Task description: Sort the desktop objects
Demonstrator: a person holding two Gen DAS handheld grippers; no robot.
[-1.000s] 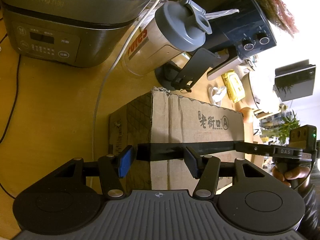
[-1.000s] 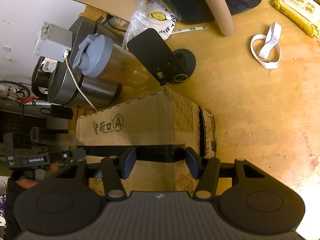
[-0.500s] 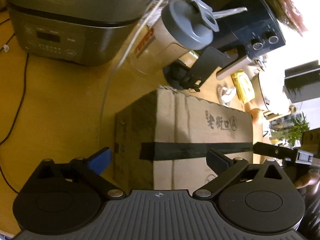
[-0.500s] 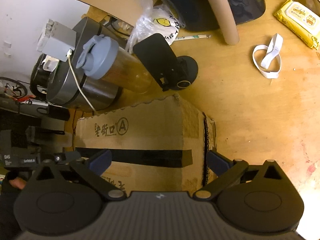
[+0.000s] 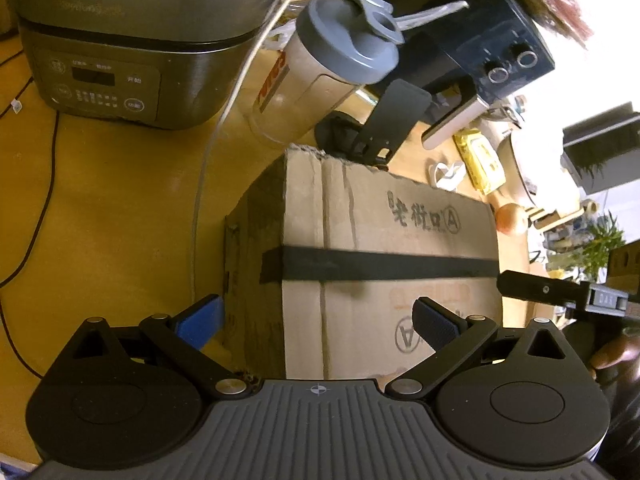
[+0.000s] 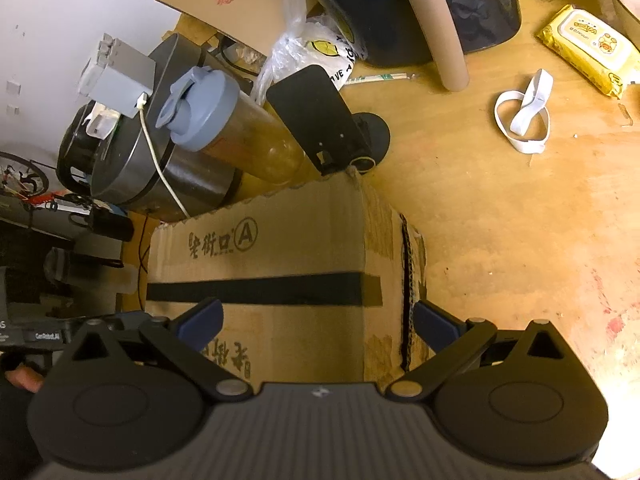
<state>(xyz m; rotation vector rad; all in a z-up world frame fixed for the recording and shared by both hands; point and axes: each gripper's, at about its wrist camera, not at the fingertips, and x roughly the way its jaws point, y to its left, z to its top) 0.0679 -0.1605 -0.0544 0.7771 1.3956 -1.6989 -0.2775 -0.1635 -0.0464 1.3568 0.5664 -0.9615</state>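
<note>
your left gripper and right gripper both gape wide, holding nothing, over the taped carton. nudge it and the shaker bottle behind may topple.

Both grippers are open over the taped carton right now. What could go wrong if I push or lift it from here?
1. The cardboard box sits close to the shaker bottle and black stand; shoving it forward could knock them.
2. The white cable runs beside the box's left side and could snag.
3. The left gripper and right gripper straddle opposite corners; uneven closing may twist the box.
</note>
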